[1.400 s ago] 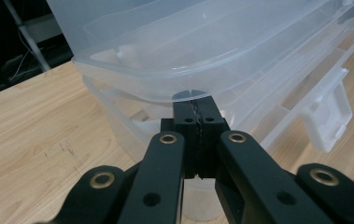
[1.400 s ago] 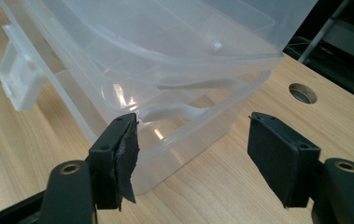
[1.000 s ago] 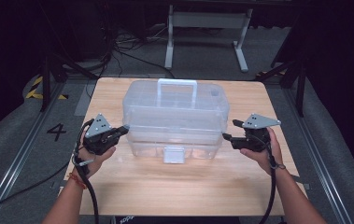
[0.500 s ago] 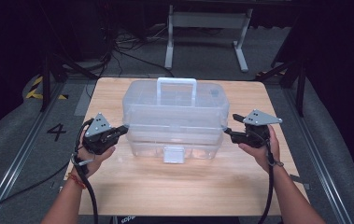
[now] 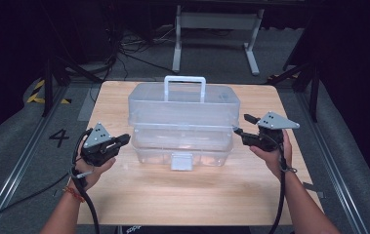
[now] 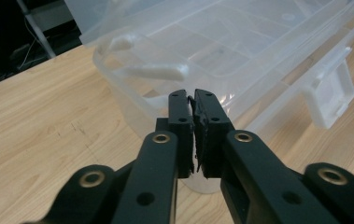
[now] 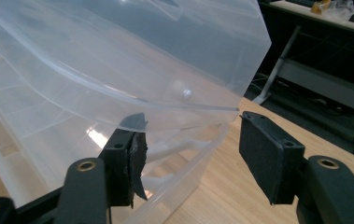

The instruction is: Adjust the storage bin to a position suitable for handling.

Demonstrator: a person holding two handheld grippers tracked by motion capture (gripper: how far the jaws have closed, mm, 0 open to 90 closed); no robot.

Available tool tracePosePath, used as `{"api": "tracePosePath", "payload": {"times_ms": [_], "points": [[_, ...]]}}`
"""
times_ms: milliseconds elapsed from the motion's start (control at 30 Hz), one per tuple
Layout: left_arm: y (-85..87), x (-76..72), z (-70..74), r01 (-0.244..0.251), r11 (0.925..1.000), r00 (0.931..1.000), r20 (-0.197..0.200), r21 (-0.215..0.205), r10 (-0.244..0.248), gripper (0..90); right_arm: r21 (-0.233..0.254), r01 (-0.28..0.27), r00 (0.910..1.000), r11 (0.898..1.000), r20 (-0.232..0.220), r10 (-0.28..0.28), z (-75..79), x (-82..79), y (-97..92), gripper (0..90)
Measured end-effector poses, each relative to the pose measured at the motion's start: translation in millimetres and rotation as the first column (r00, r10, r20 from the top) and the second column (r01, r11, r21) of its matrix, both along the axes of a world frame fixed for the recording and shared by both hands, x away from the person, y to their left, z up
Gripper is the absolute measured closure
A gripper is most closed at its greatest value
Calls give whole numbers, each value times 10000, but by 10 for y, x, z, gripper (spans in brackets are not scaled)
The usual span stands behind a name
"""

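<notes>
Here, clear plastic storage box with white handle on wooden table. Left gripper jaws nearly closed, just opening, nothing between. Right gripper jaws apart, closing, straddling box's corner.

Setting: a light wooden table in a dim room.
Grey floor around it carries a painted numeral 4 and yellow-black hazard tape; behind stand a white metal frame and loose cables against darkness.
</notes>
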State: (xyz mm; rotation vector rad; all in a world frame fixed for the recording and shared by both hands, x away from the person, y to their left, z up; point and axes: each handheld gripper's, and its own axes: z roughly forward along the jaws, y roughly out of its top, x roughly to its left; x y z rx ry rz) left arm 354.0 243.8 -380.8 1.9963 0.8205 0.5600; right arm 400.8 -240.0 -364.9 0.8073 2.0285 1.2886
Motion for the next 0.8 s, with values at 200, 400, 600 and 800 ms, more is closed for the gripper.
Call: {"api": "tracePosePath", "payload": {"times_ms": [200, 400, 600, 800], "points": [[21, -87, -53, -24, 10000, 9999, -121, -6, 24, 732, 368, 101, 9997, 9993, 225, -109, 61, 55, 2, 448], [-7, -162, -128, 142, 9997, 9996, -236, 217, -137, 568, 717, 202, 9994, 9972, 279, -223, 82, 102, 21, 472], [23, -208, -276, 187, 9965, 9978, -656, 814, -134, 398, 681, 218, 9982, 9974, 547, -256, 98, 124, 107, 537], [202, -296, -536, 322, 9911, 9878, -1551, 1289, -119, 319, 685, 246, 9956, 9974, 880, -306, 123, 140, 156, 628]]}}
